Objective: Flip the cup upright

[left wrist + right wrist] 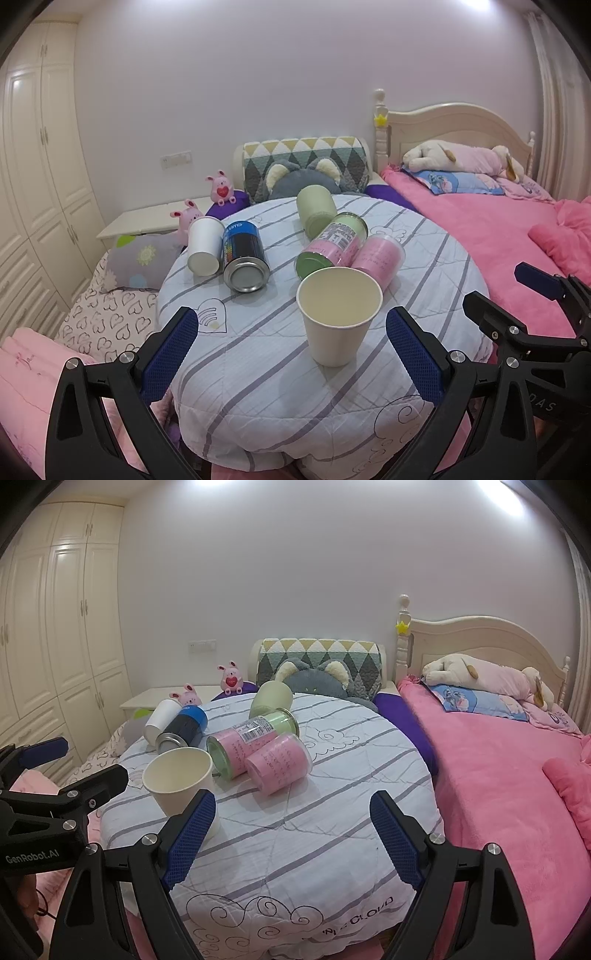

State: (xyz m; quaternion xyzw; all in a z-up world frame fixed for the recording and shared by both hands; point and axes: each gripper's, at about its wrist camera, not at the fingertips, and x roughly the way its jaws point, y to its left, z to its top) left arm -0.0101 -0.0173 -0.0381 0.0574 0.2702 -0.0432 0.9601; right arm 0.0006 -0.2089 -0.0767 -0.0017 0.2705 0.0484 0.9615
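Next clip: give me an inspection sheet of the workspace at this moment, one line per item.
Surface: round table under a striped quilted cover.
Job's things: cream paper cup upright, mouth up; white paper cup lying on its side.
Clutter: blue-black can, green-pink can, pink container, green cup, all lying down.
Grippers: left gripper open, empty; right gripper open, empty.
Cables: nothing seen.
Surroundings: pink bed, wardrobe, plush toys.

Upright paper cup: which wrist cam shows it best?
Left wrist. The upright paper cup stands whole and centred between the open left gripper fingers, rim and inside visible. In the right wrist view the same cup sits left of centre, its lower right side hidden behind a finger of the open right gripper.
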